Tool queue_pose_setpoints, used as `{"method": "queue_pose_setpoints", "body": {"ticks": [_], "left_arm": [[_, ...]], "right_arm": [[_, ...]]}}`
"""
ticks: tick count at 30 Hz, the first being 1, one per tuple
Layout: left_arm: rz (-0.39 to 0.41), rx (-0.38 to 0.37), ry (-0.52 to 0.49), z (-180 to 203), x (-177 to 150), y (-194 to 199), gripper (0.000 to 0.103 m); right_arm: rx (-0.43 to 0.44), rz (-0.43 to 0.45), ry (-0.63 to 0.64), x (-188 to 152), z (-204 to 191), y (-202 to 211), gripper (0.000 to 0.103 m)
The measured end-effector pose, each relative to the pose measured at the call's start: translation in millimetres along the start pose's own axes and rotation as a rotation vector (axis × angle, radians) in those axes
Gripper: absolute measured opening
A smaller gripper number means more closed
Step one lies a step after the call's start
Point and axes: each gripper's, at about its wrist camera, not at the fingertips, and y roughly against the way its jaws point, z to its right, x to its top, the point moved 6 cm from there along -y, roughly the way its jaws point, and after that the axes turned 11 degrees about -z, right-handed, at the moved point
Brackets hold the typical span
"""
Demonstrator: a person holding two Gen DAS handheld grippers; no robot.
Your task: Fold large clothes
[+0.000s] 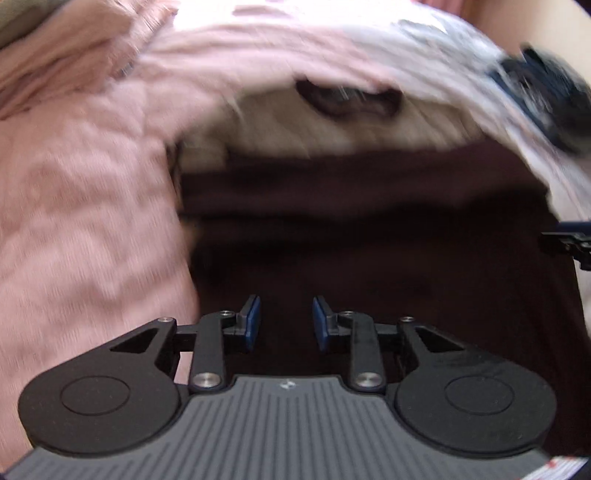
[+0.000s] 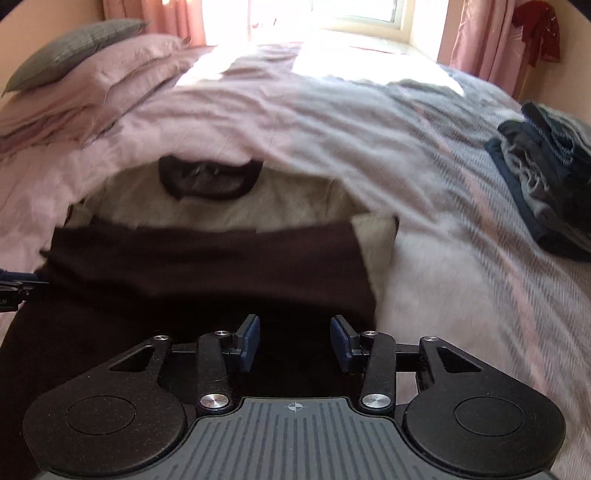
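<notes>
A large garment lies flat on the bed, blurred in both views. Its upper part is cream with a dark collar, and a dark maroon part is laid across it nearer to me. In the left wrist view the same maroon cloth fills the middle, below the cream part. My left gripper hovers over the maroon cloth near its left edge. Its blue pads stand apart and I see nothing pinched between them. My right gripper is over the cloth's right end, pads wider apart and holding nothing.
The pink duvet covers the bed. Pink pillows and a grey pillow are stacked at the far left. A pile of dark blue and grey clothes lies at the right. A bright window is behind the bed.
</notes>
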Motion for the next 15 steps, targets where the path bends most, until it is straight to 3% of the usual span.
{"method": "queue_pose_setpoints", "body": {"ticks": [4, 8, 12, 15], "left_arm": [[-0.028, 0.006, -0.109, 10.3, -64.0, 17.8, 0.026], [-0.135, 0.029, -0.119, 4.6, -130.7, 35.5, 0.026], [-0.199, 0.079, -0.125, 13.7, -182.2, 53.0, 0.025], [-0.265, 0.103, -0.063, 22.1, -208.5, 60.6, 0.025]], "right_arm": [[-0.045, -0.164, 0.095, -82.8, -23.4, -7.8, 0.040], [-0.053, -0.264, 0.115, -158.7, -27.1, 9.7, 0.040], [-0.014, -0.392, 0.125, -207.6, -24.2, 26.6, 0.040], [0.028, -0.433, 0.136, -226.1, -22.4, 36.4, 0.040]]}}
